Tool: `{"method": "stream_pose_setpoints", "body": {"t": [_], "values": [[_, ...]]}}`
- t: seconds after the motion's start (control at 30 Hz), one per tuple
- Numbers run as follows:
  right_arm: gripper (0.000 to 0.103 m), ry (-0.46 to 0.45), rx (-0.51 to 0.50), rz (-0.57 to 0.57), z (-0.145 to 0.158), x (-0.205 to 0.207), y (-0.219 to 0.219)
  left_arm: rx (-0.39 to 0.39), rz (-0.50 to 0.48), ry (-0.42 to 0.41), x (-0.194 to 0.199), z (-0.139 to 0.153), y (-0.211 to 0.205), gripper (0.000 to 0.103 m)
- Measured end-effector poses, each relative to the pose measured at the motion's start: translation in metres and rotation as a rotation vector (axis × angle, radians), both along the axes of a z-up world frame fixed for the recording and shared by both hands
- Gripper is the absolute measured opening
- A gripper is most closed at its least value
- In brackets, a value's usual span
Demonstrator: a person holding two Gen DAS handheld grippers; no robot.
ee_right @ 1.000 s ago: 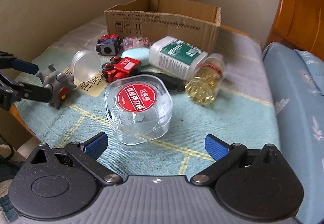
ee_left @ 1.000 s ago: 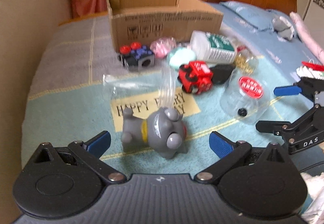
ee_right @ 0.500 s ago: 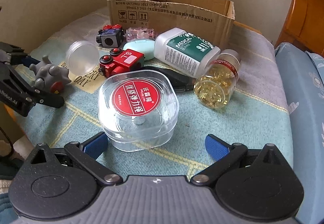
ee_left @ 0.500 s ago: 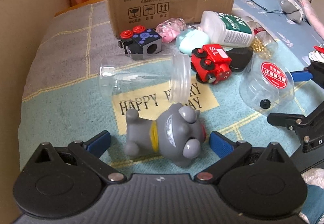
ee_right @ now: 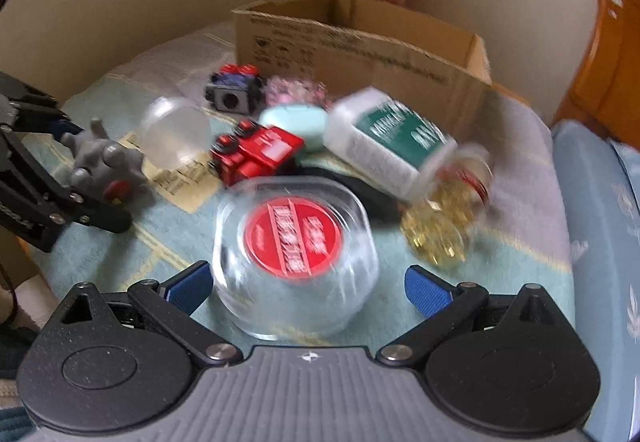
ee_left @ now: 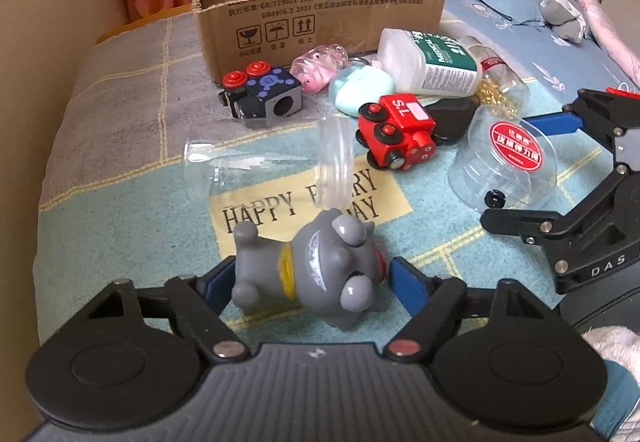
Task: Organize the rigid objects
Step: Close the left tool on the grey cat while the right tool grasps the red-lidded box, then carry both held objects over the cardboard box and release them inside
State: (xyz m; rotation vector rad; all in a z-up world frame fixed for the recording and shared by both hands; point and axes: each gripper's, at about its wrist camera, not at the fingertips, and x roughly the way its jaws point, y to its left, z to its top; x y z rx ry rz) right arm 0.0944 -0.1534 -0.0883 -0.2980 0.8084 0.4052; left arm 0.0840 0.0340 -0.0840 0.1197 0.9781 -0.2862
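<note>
Left gripper (ee_left: 310, 276) jaws wide around grey dog toy (ee_left: 316, 268); right gripper (ee_right: 308, 284) wide around clear round case (ee_right: 294, 254), right view blurred.

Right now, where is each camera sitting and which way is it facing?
Left wrist view: sits on the left gripper, facing across the bed toward the cardboard box; its own blue-tipped fingers flank the grey toy dog, and the right gripper shows at the right edge.
Right wrist view: sits on the right gripper, blurred, facing the same box; its fingers flank the clear tub, and the left gripper shows at the left edge.
Shared: box, dog, tub, red toy car.
</note>
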Motion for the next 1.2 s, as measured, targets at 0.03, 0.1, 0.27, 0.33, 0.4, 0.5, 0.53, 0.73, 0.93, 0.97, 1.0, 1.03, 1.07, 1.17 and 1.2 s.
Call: {"method": "stream_pose_setpoints", "body": {"t": [0.03, 0.1, 0.27, 0.33, 0.4, 0.5, 0.53, 0.73, 0.93, 0.97, 1.0, 1.03, 1.07, 1.17, 1.2], "values": [[0.103, -0.001, 0.006, 0.010, 0.001, 0.001, 0.002, 0.000, 0.004, -0.002, 0.000, 0.001, 0.001, 0.075], [0.102, 0.006, 0.022, 0.022, 0.002, 0.005, 0.003, -0.005, -0.001, 0.001, 0.001, 0.001, 0.002, 0.074], [0.082, 0.033, 0.009, 0.023, -0.001, 0.011, 0.008, -0.006, -0.004, -0.003, -0.001, 0.002, 0.002, 0.073], [0.081, 0.040, 0.017, 0.019, -0.001, 0.012, 0.007, -0.013, -0.012, -0.003, -0.002, 0.004, 0.003, 0.073], [0.081, 0.044, 0.017, 0.017, 0.000, 0.011, 0.006, -0.014, -0.023, -0.012, -0.003, 0.008, 0.003, 0.073], [0.080, 0.046, 0.032, 0.023, 0.005, 0.008, 0.004, -0.003, -0.043, -0.030, -0.006, 0.016, 0.001, 0.073], [0.080, 0.046, 0.037, 0.023, 0.007, 0.007, 0.003, -0.002, -0.050, -0.035, -0.007, 0.019, 0.001, 0.073], [0.080, 0.028, 0.056, 0.031, 0.023, 0.008, 0.001, 0.006, -0.076, -0.072, -0.001, 0.042, 0.001, 0.072], [0.080, -0.015, 0.079, 0.048, 0.046, 0.018, 0.001, 0.016, -0.093, -0.123, 0.023, 0.068, 0.000, 0.072], [0.080, -0.027, 0.079, 0.050, 0.050, 0.021, 0.002, 0.013, -0.092, -0.131, 0.028, 0.073, -0.001, 0.073], [0.080, -0.038, 0.078, 0.049, 0.055, 0.025, 0.002, 0.011, -0.091, -0.138, 0.035, 0.078, -0.001, 0.073], [0.080, -0.052, 0.079, 0.047, 0.060, 0.028, 0.002, 0.010, -0.091, -0.147, 0.041, 0.082, -0.001, 0.072], [0.080, -0.065, 0.082, 0.044, 0.065, 0.033, 0.002, 0.010, -0.094, -0.158, 0.048, 0.088, -0.002, 0.073], [0.080, -0.090, 0.096, 0.028, 0.079, 0.047, -0.003, 0.014, -0.103, -0.183, 0.068, 0.103, -0.006, 0.073], [0.080, -0.098, 0.099, 0.023, 0.084, 0.052, -0.004, 0.015, -0.109, -0.189, 0.076, 0.107, -0.007, 0.073]]}}
